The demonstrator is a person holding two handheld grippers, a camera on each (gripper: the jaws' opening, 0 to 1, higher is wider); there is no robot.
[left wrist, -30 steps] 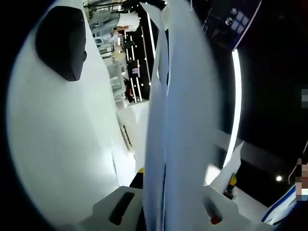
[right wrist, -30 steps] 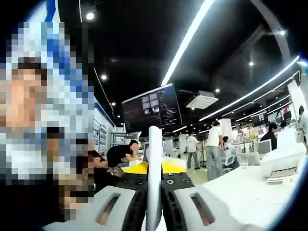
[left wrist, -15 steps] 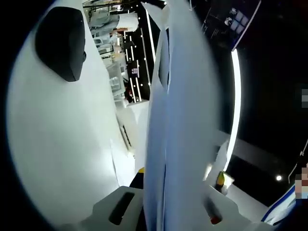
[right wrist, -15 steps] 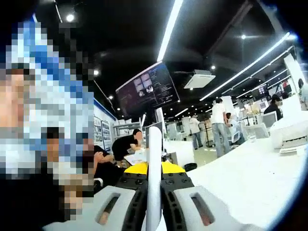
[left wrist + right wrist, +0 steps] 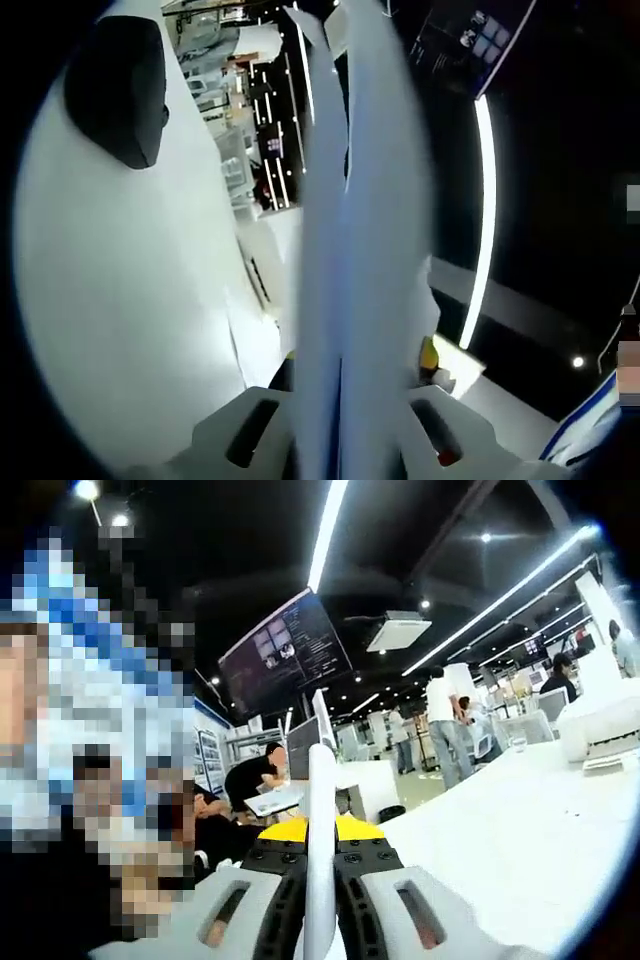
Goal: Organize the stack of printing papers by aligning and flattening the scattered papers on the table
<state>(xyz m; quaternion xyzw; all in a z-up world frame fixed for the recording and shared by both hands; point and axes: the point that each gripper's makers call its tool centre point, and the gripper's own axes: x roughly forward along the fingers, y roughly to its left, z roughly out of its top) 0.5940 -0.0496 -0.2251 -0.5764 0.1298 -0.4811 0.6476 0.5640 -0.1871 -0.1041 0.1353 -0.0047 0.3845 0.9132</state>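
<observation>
Edge-on is how the stack of printing papers [image 5: 345, 260] meets both cameras, and that orientation is what the coming move depends on. In the left gripper view the sheets rise from between the jaws of the left gripper [image 5: 335, 440] straight up through the middle of the picture, long axis running away from the gripper, with the far ends splaying slightly so that separate sheet edges show near the top. The jaws are closed tight against the paper on both sides, so this gripper has the stack pinched at one end.

In the right gripper view the same paper appears as a thin white blade [image 5: 319, 850] standing between the jaws of the right gripper [image 5: 320, 920], which are also clamped flat on it. Both grippers therefore hold the stack, each at its own edge, with the sheets held up on edge rather than lying flat.

The white desk [image 5: 520, 820] spreads to the right of the right gripper, and in the left gripper view it fills the left side [image 5: 120, 300], with a dark oval object [image 5: 115, 90] on it. My judgement: squaring the sheets calls for bringing the stack's edge against that desk, and neither arm looks clearly nearer.
</observation>
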